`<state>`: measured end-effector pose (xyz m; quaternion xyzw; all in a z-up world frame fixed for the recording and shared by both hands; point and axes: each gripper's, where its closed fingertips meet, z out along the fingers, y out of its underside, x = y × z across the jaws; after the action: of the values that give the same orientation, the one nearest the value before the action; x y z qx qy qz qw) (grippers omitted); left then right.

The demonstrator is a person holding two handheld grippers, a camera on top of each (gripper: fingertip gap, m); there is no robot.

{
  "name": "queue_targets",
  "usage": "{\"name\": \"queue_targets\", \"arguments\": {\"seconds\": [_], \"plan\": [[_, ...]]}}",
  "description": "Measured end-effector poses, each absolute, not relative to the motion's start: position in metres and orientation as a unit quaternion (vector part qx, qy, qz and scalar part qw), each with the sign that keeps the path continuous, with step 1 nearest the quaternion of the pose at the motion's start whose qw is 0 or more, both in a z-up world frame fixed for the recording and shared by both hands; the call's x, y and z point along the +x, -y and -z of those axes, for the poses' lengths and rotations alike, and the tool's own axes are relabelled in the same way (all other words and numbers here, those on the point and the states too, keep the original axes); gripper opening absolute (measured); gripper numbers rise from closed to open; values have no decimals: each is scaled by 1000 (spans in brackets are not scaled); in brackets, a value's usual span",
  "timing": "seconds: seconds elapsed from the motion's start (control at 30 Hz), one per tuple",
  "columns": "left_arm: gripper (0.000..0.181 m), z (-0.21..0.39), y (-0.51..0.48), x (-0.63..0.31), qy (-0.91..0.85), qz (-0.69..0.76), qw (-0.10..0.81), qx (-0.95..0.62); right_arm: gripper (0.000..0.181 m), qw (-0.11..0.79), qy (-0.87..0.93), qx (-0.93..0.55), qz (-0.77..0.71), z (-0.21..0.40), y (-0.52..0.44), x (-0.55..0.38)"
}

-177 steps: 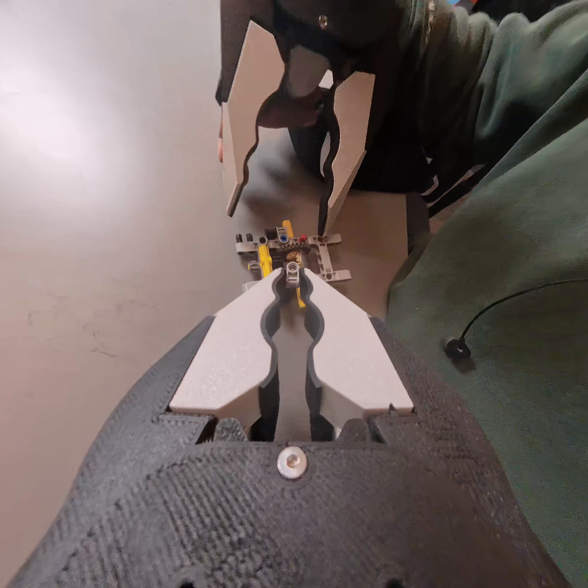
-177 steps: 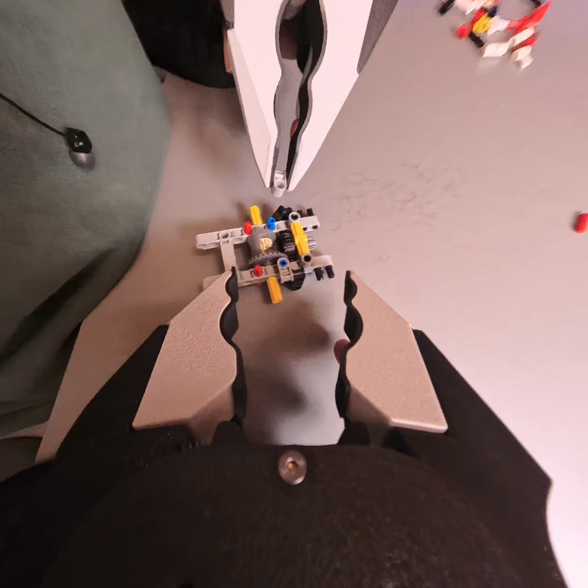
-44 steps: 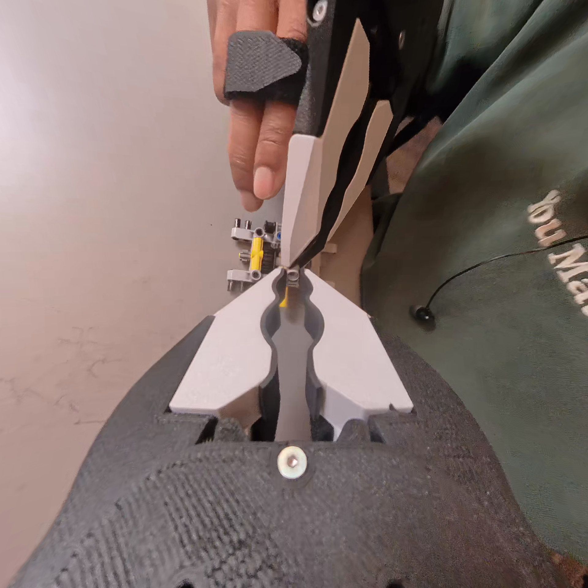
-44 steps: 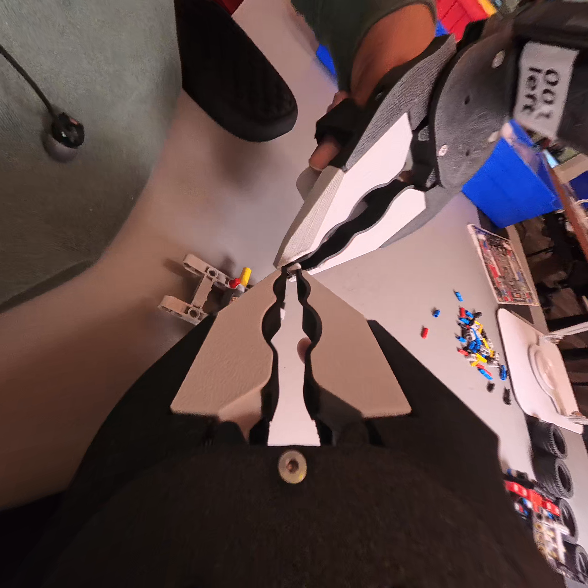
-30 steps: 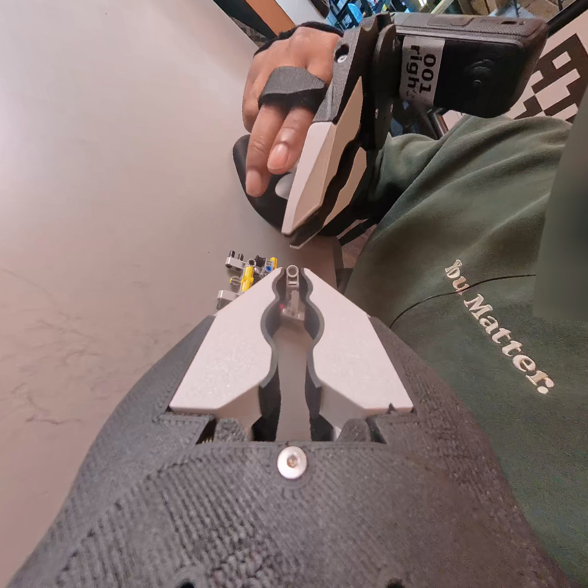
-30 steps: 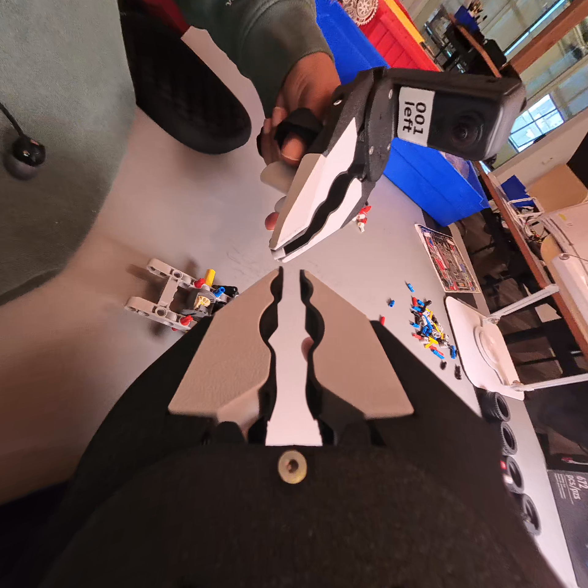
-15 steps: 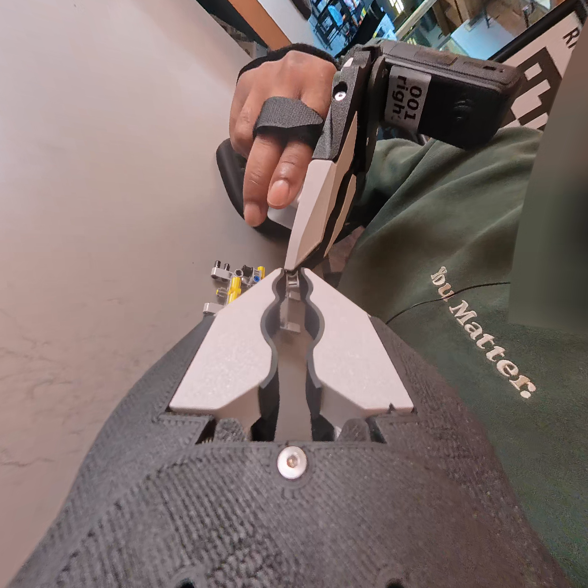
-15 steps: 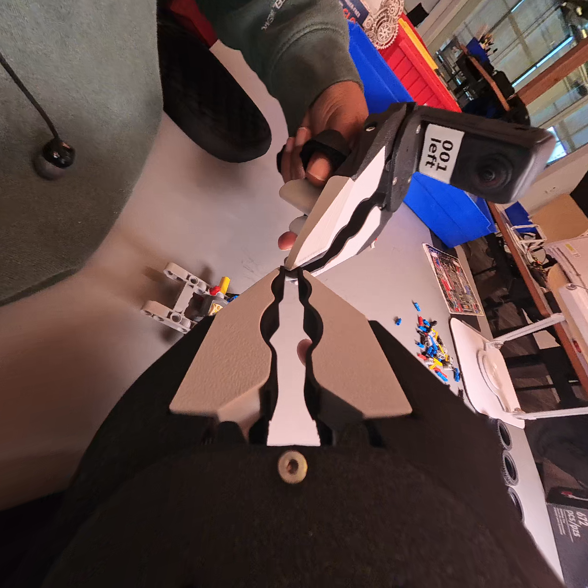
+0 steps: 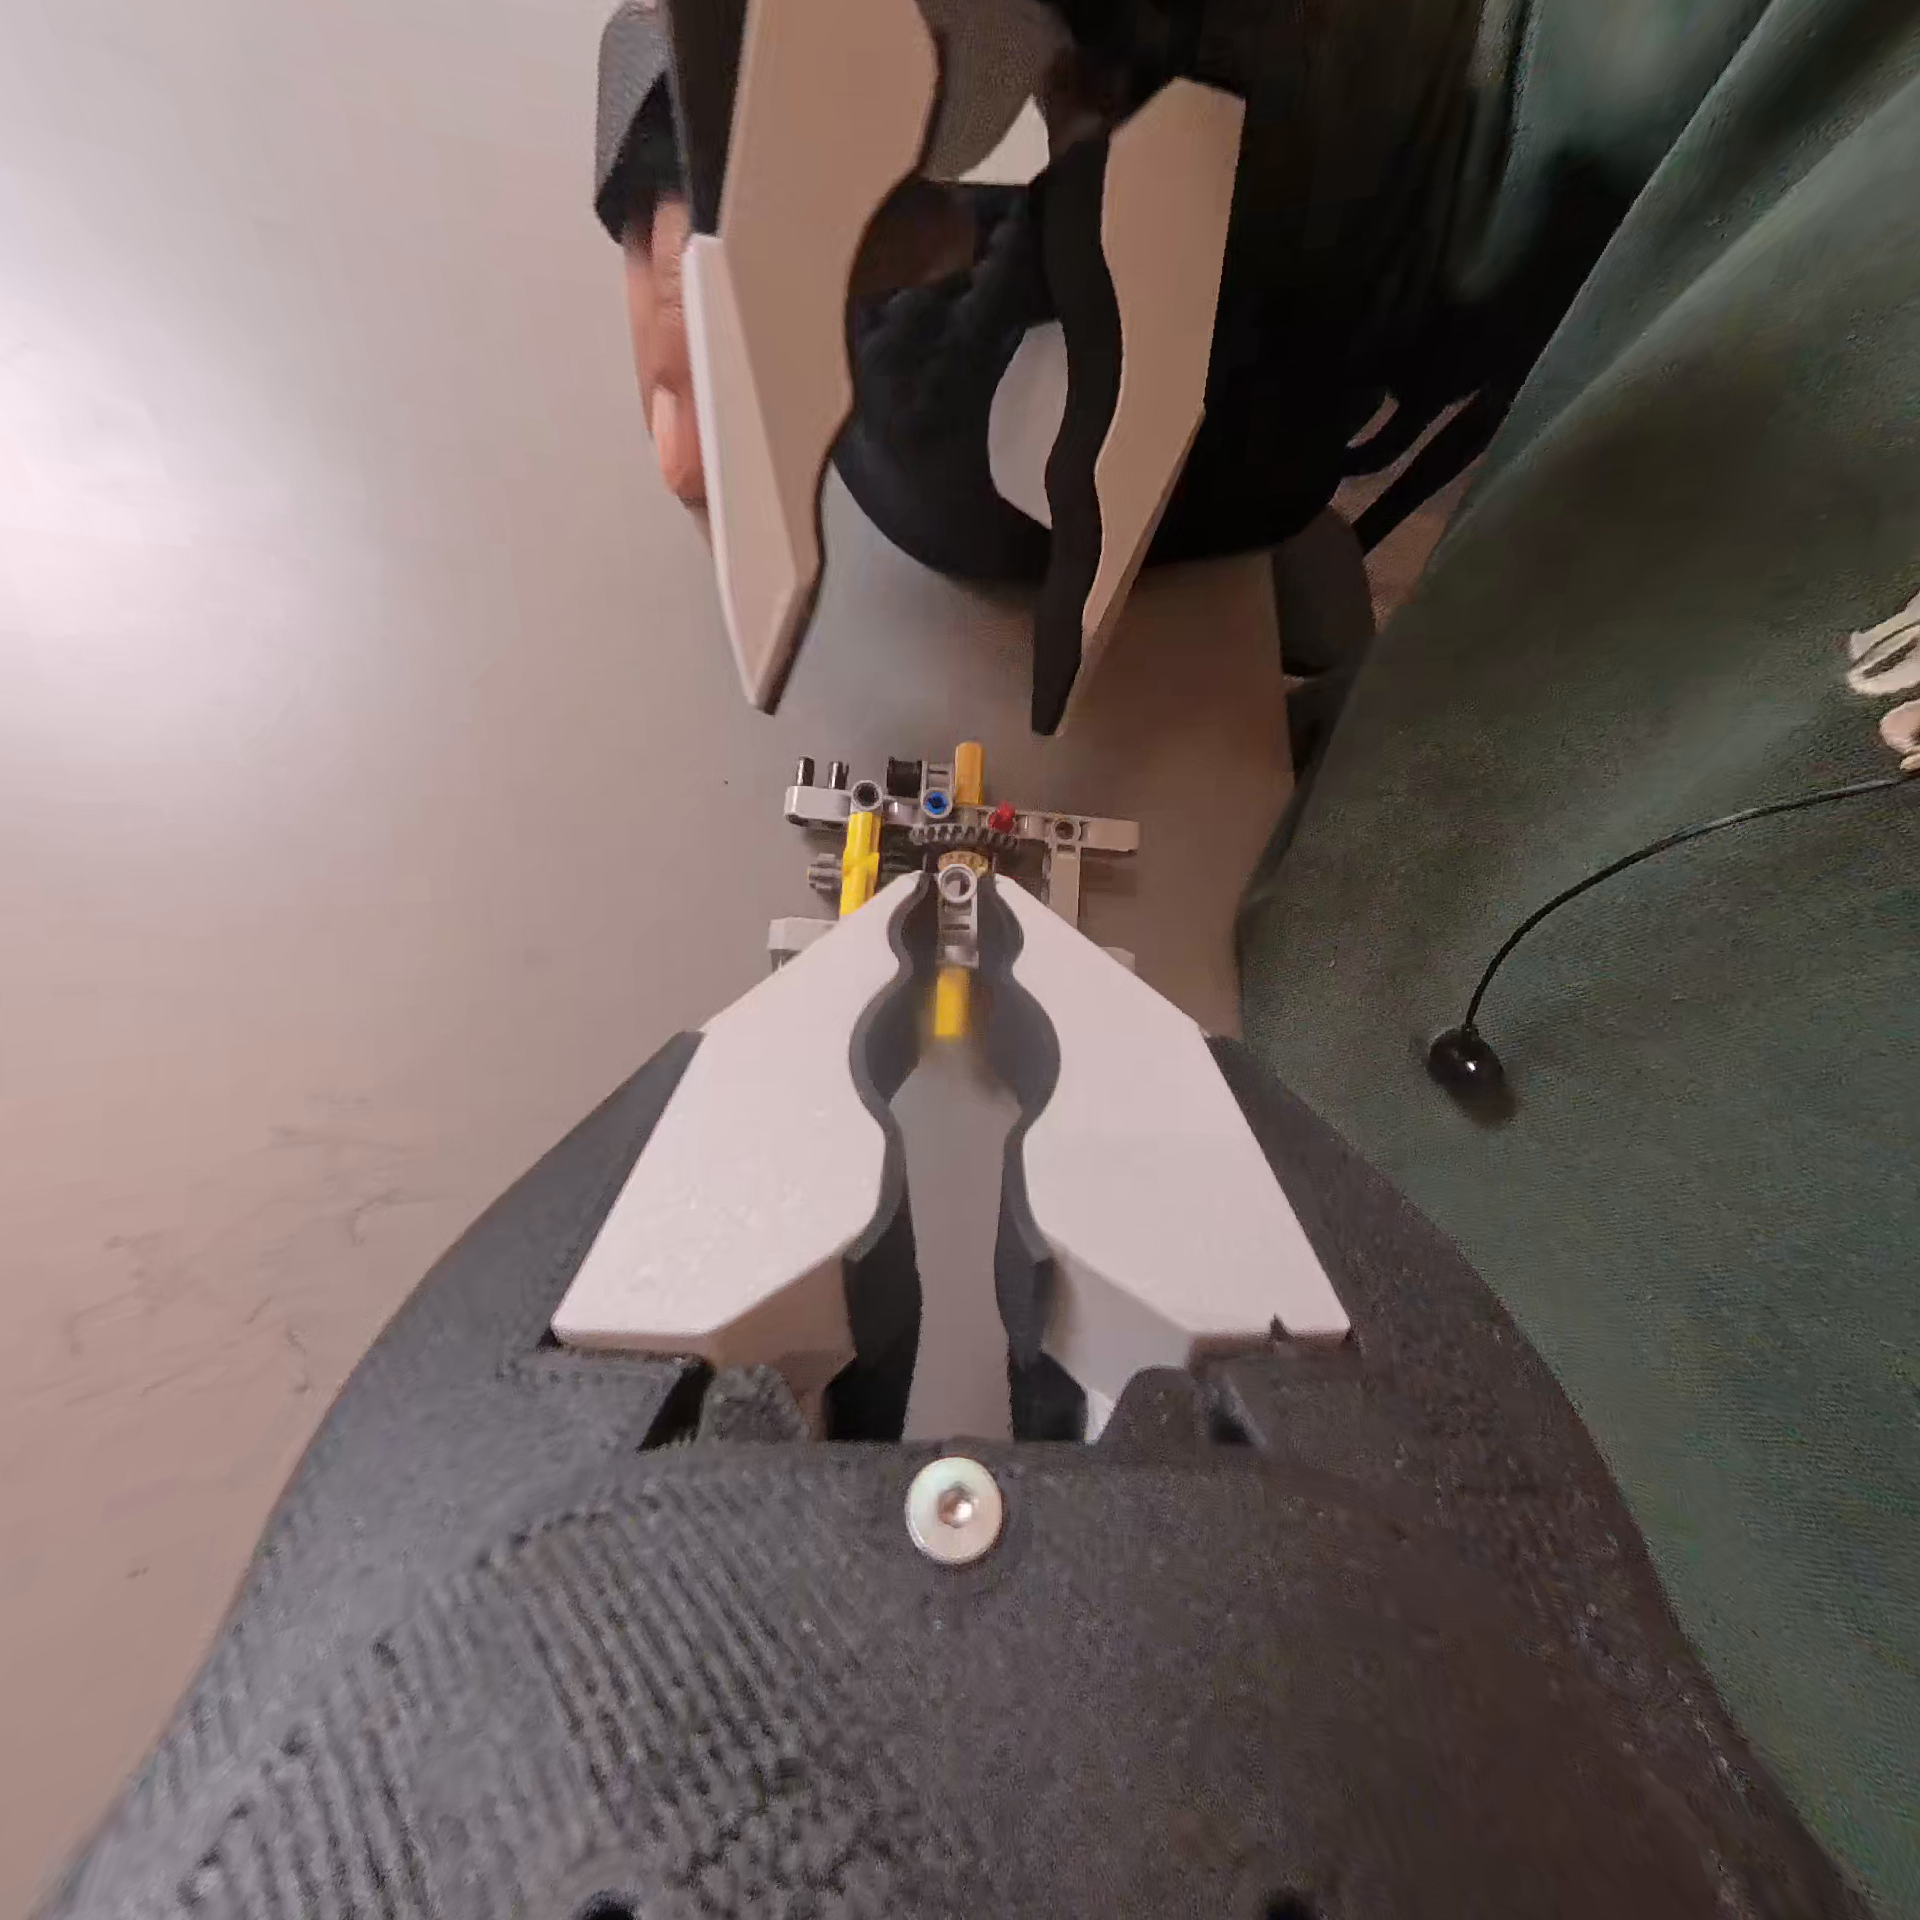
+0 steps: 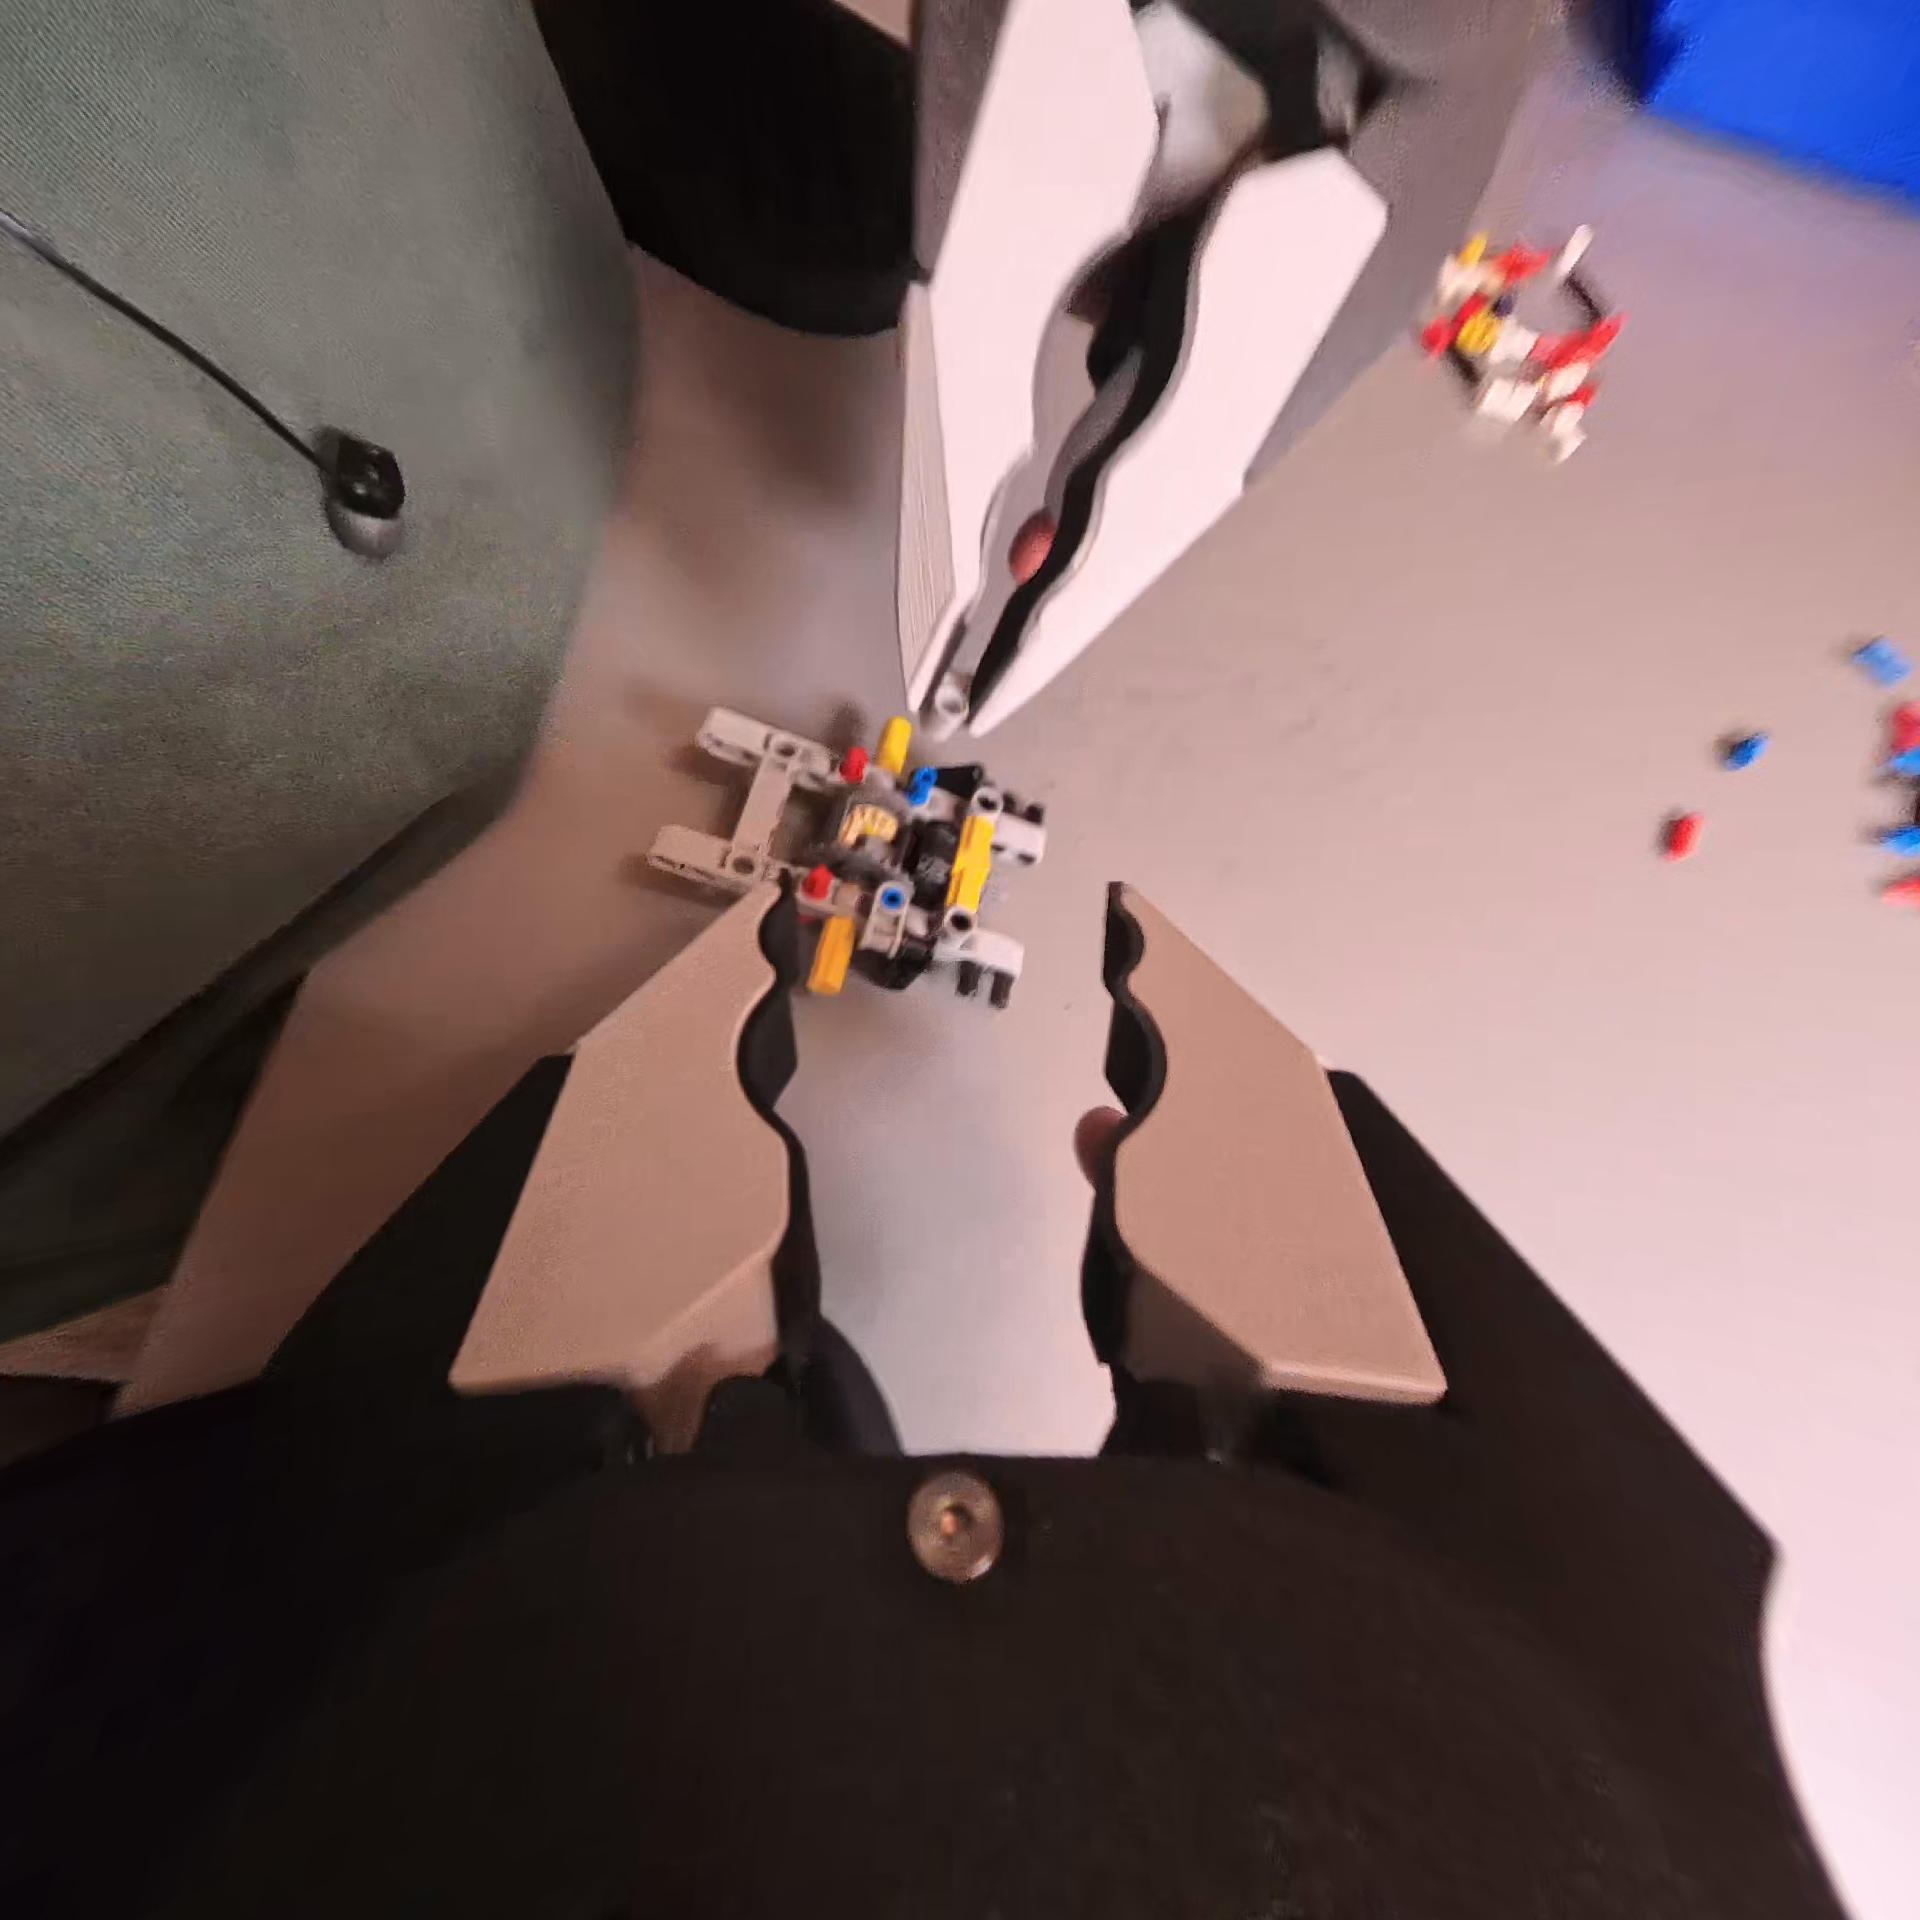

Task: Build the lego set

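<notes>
Left claw [image 9: 957, 883] pinches a grey connector [image 9: 957, 906]; right claw [image 10: 940, 914], spread wide, should steady the gear frame [image 10: 868, 842] while the connector seats squarely.

My left gripper [image 9: 958, 883] hides the model's [image 9: 940, 831] near half. At two o'clock, loose pieces [image 10: 1517, 332] blur past telling; a blue bin [image 10: 1787, 73] is cut off.

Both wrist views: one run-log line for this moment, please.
left gripper: shut on small grey connector | right gripper: open, empty | lego assembly: on table, between both
</notes>
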<state>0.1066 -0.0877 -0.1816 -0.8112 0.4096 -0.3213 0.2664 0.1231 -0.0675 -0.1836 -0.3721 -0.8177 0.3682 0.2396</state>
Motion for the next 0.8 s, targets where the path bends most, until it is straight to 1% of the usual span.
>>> {"name": "queue_targets", "arguments": {"seconds": [0.03, 0.07, 0.23, 0.47, 0.8], "plan": [[5, 183, 88, 106, -413, 312, 267, -813, 64, 223, 816, -385, -370, 190, 67, 125], [5, 184, 88, 105, -412, 308, 267, -815, 66, 217, 814, -395, -367, 195, 67, 125], [6, 194, 91, 104, -415, 295, 260, -820, 66, 171, 824, -423, -335, 219, 73, 125], [5, 204, 92, 102, -428, 265, 263, -823, 49, 193, 835, -413, -309, 225, 72, 116], [6, 206, 89, 97, -438, 246, 257, -825, 48, 212, 838, -398, -309, 226, 71, 113]]}}
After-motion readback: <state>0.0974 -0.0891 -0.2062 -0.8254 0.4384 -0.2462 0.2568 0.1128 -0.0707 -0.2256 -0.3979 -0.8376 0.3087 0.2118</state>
